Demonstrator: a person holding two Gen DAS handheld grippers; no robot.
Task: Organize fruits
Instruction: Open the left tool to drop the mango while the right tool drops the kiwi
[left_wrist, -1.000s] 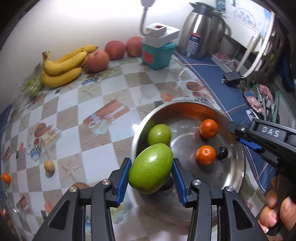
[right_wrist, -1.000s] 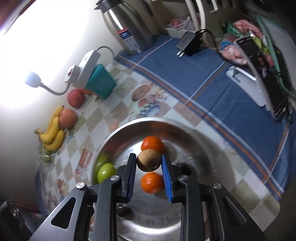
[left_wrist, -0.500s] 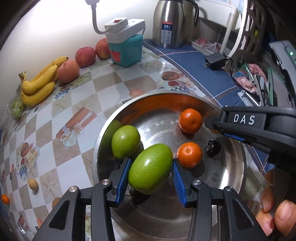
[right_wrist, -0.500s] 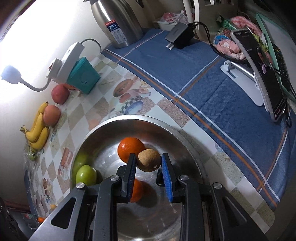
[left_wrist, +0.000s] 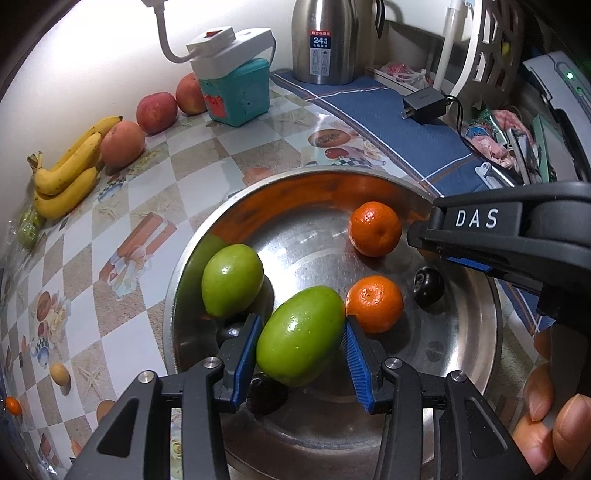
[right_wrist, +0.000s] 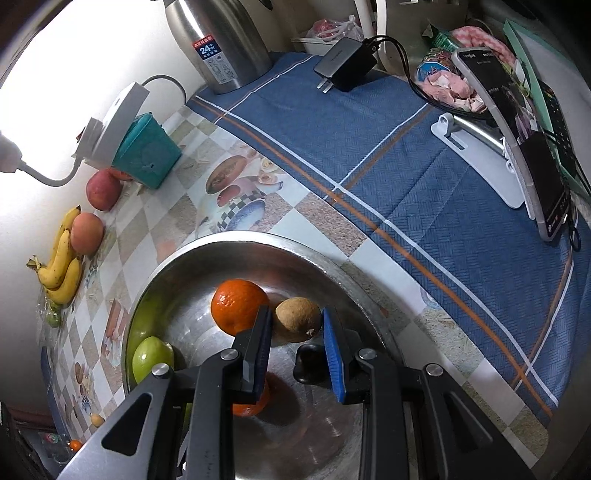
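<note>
Green fruit (left_wrist: 301, 334) clamped in left claw (left_wrist: 300, 354) over steel bowl (left_wrist: 476, 373); brown fruit (right_wrist: 297, 319) clamped in right claw (right_wrist: 297, 350), beside orange (right_wrist: 236, 304).

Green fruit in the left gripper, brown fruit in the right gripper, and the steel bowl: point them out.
Green fruit (left_wrist: 299, 336): left wrist view, middle of its skin.
Brown fruit (right_wrist: 297, 319): right wrist view, its centre.
Steel bowl (left_wrist: 325, 177): left wrist view, far rim.
</note>
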